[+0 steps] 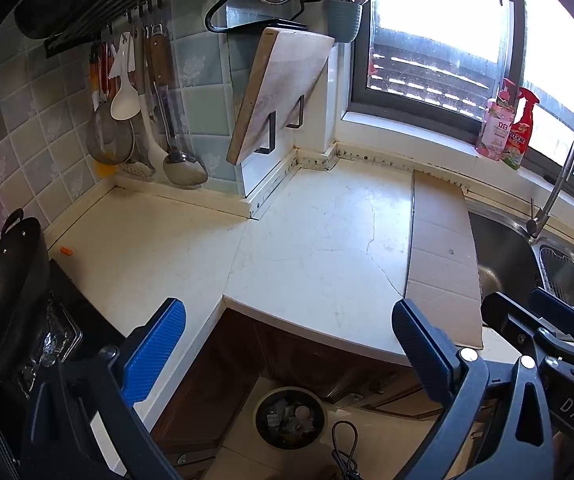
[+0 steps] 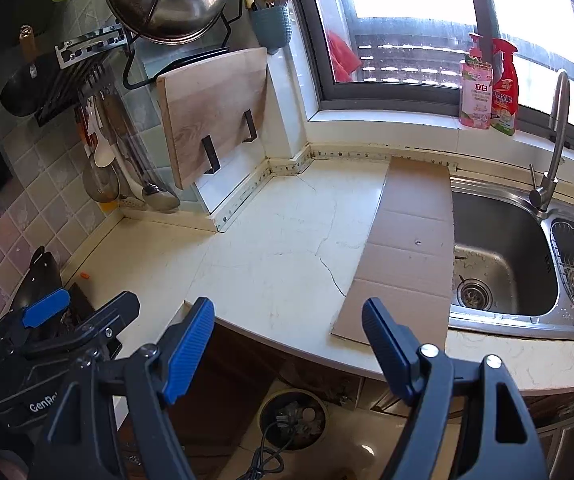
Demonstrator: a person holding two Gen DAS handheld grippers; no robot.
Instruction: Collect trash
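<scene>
Left wrist: looks forward and down from the table's [image 1: 307,240] front edge, toward the corner wall and window.
Right wrist: same height, set further right, taking in the sink [image 2: 503,264].
Shared: table, cardboard sheet [image 1: 439,256], cutting board [image 2: 211,116], floor bin [image 1: 290,416], and each other's gripper.

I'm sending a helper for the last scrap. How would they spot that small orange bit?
Start at the black wok on the stove. Beside it, on the cream countertop near the tiled wall, lies the small orange scrap. Nothing else there is orange.
</scene>
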